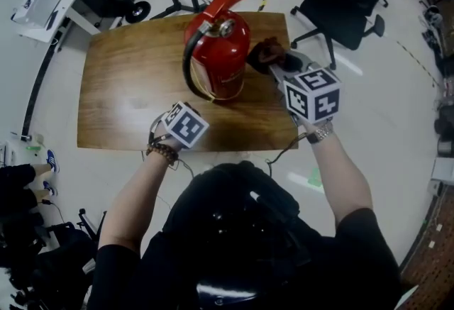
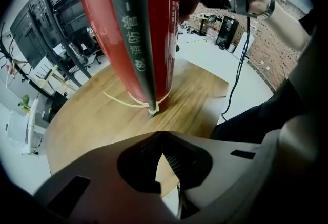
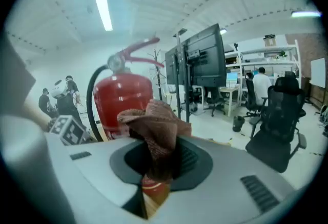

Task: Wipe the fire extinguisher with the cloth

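We reckon wipe approach: right gripper clamps crumpled reddish-brown cloth, tall red metal fire extinguisher just ahead of it, left gripper closed empty by its base; next, press cloth on shell.

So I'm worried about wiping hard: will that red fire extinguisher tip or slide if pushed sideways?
Probably steady: the fire extinguisher stands upright on a broad base on the table and looks like heavy metal. Being tall, it could rock under a high push. The smooth wood may let it slide.
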The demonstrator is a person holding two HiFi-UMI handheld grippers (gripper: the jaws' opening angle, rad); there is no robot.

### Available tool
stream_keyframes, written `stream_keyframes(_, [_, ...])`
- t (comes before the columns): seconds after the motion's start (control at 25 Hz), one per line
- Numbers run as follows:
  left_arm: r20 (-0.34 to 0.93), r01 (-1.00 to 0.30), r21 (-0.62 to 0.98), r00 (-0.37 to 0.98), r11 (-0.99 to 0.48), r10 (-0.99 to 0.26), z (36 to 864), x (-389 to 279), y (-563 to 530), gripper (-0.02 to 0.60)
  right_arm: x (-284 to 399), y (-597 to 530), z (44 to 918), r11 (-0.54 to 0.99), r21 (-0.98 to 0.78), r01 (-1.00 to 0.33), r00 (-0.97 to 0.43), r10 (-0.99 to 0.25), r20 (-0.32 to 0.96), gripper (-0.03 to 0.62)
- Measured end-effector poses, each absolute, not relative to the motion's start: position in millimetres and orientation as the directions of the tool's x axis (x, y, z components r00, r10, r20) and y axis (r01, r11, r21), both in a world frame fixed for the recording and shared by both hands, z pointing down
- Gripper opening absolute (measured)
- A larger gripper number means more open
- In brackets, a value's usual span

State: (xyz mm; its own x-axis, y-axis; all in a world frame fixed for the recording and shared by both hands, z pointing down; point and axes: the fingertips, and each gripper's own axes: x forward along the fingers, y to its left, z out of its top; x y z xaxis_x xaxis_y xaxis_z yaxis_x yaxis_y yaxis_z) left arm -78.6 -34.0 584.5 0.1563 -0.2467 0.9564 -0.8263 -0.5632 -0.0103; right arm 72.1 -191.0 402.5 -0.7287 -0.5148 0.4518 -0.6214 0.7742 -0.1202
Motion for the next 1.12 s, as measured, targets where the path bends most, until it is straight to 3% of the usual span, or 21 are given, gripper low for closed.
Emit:
stream_keyframes(0.36, [0.958,-0.832,-0.005,0.154,-0.554,-0.241,584.5,-73.7,-37.7,0.000,56.5,-202.4,283.2,0.838,-0.102,-0.536,-0.828,-0.498,0.257,0.086])
stream_keyframes(1.12, [0.966,-0.853,0.003,0.137,-0.522,-0.219,592.3,-74.0,-34.5,0.000,30.6,-227.5,309.1,0.848,-0.169,-0.502,-0.849,-0.446,0.285,0.075])
